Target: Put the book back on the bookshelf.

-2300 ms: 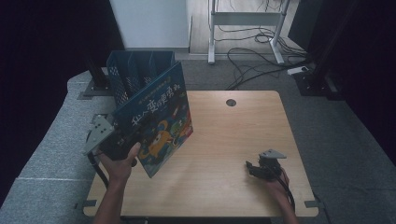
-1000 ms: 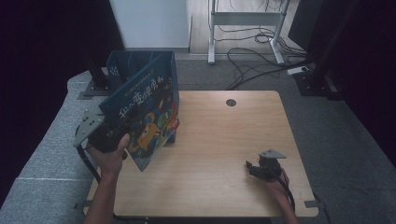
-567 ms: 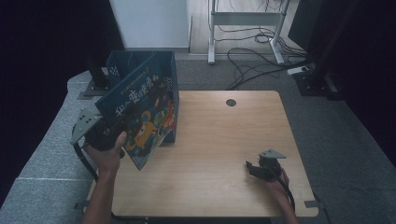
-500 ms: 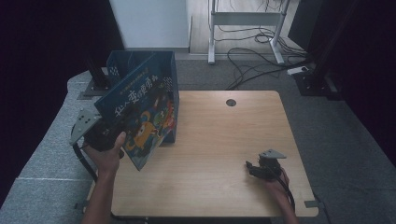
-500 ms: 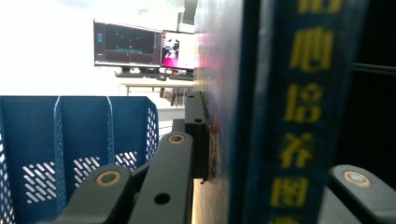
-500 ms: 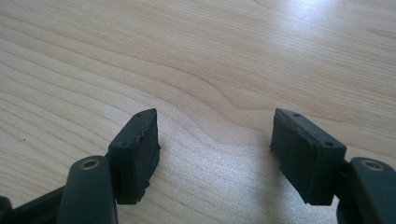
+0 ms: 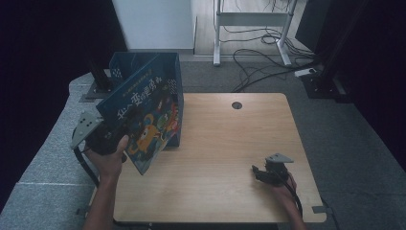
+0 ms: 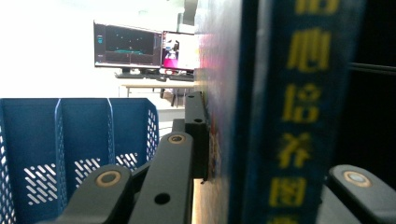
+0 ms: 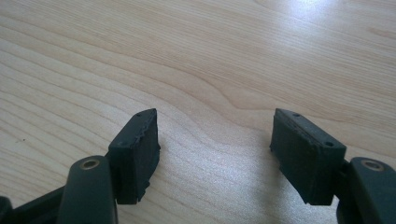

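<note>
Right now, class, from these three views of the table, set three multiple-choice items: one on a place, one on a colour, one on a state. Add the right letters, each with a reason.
1. Where is the picture book?
A. Flat at the table's middle
B. Held on edge at the table's left, in front of the file rack
C. On the floor

2. What colour is the file rack?
A. Blue
B. Red
C. White

3. How do the jaws of the right gripper stand?
A. Shut on the book
B. Shut on a pen
C. Apart, with nothing between them

Answers:
1 B: the high view shows the left gripper holding the book up by the rack.
2 A: the left gripper view shows its blue perforated walls.
3 C: the right gripper view shows bare wooden table between the pads.
</note>
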A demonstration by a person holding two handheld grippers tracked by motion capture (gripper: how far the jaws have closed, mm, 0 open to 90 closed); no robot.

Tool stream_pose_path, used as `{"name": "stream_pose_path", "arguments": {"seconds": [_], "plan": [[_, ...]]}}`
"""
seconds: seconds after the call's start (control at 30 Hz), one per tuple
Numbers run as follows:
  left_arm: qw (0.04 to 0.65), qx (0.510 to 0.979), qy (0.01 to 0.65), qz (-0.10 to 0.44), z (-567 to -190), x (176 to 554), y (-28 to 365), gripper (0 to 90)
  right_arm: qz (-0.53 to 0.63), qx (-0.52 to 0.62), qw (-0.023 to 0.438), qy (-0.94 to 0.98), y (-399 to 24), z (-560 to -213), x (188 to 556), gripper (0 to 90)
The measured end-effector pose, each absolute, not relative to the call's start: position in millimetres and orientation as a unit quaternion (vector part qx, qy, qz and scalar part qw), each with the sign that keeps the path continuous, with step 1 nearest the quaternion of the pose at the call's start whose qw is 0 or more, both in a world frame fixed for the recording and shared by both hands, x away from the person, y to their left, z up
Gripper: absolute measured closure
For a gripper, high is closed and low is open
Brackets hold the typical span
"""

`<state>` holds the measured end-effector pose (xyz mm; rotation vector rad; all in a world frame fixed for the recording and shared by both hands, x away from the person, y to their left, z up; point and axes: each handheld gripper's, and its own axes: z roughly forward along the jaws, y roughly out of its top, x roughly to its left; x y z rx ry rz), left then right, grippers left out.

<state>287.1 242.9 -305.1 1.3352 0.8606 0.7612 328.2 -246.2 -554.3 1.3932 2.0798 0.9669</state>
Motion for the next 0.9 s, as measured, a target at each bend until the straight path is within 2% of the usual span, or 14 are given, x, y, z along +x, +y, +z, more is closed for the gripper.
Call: {"name": "stream_pose_path", "arguments": {"seconds": [0.47, 0.9], "plan": [[0.637, 0.579, 0.392, 0.324, -301, 294, 246, 82.8, 0.351, 0.506, 0.227, 0.755, -246, -554, 328, 31.9], [0.625, 0.571, 0.412, 0.336, -294, 318, 246, 82.7, 0.351, 0.506, 0.227, 0.754, -246, -554, 328, 32.0]]}}
